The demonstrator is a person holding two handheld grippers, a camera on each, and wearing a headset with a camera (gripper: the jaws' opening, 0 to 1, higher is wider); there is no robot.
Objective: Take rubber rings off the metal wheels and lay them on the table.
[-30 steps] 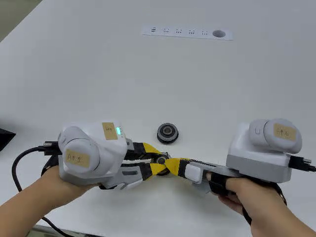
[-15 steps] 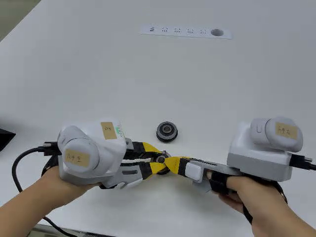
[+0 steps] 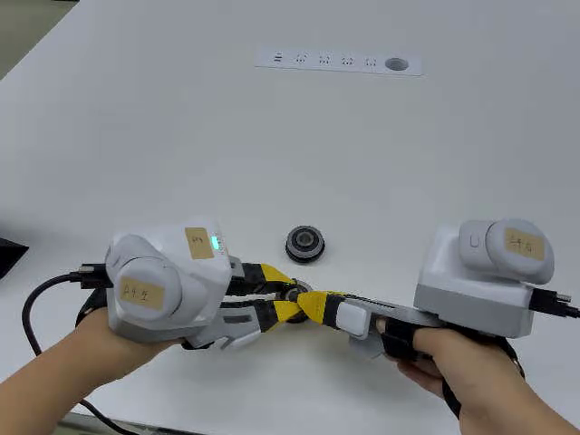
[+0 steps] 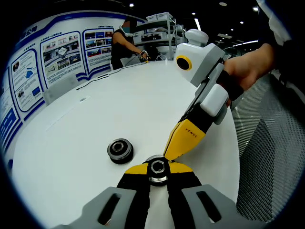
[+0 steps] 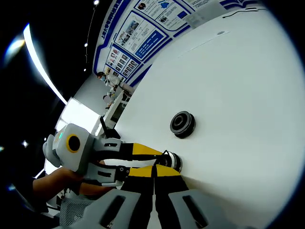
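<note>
Clamping a wheel, left gripper; right gripper, seemingly closed, touching it.

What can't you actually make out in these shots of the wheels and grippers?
On the held wheel, the rubber ring, on or peeled: hidden by the yellow tips of the left gripper and right gripper, all views.
Right gripper's grip, pinching or touching: hidden by its own jaws, right gripper view.
A black object: cut off by head view's left edge.

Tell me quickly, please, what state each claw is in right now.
Left claw: closed on a small metal wheel.
Right claw: closed, tips at that same wheel; whether it grips anything cannot be told.
</note>
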